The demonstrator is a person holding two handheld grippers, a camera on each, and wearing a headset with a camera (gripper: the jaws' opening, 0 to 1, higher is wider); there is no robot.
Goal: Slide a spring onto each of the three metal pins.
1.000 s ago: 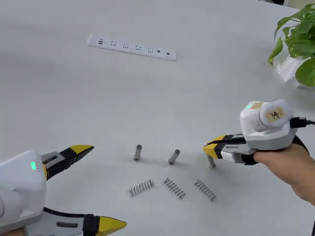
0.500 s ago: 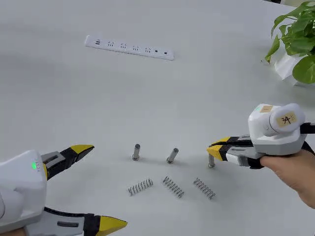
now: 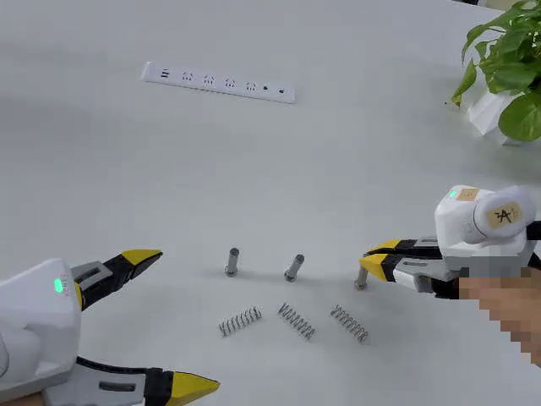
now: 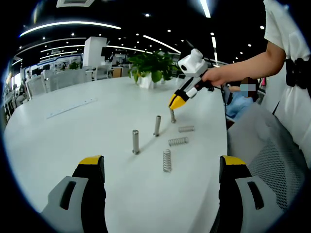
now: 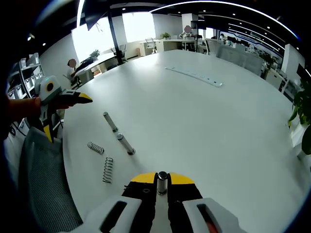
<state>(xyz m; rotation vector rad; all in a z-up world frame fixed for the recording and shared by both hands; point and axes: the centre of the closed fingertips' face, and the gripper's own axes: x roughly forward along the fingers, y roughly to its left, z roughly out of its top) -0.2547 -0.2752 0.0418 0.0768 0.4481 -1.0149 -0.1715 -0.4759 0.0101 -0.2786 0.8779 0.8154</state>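
Observation:
Three metal pins are on the white table: the left pin [image 3: 232, 261] upright, the middle pin [image 3: 294, 268] leaning, the right pin [image 3: 362, 278] tilted. In front of them lie three springs [image 3: 240, 320] [image 3: 297, 321] [image 3: 349, 324], flat and apart. My right gripper [image 3: 377, 259] is shut on the top of the right pin [image 5: 162, 181], whose head sits between the yellow tips. My left gripper [image 3: 169, 321] stands wide open at the near left, nothing between its jaws; its own view looks past the nearest spring [image 4: 166, 160] toward the pins [image 4: 135, 141].
A white power strip [image 3: 218, 82] lies at the far side of the table. A potted plant [image 3: 507, 63] stands at the far right corner. A person's hand [image 3: 507, 313] holds the right gripper. Bare tabletop surrounds the pins.
The right gripper has drawn a little to the right and lower in the picture, still at the right pin's top. The left gripper, the other pins and the springs have stayed put.

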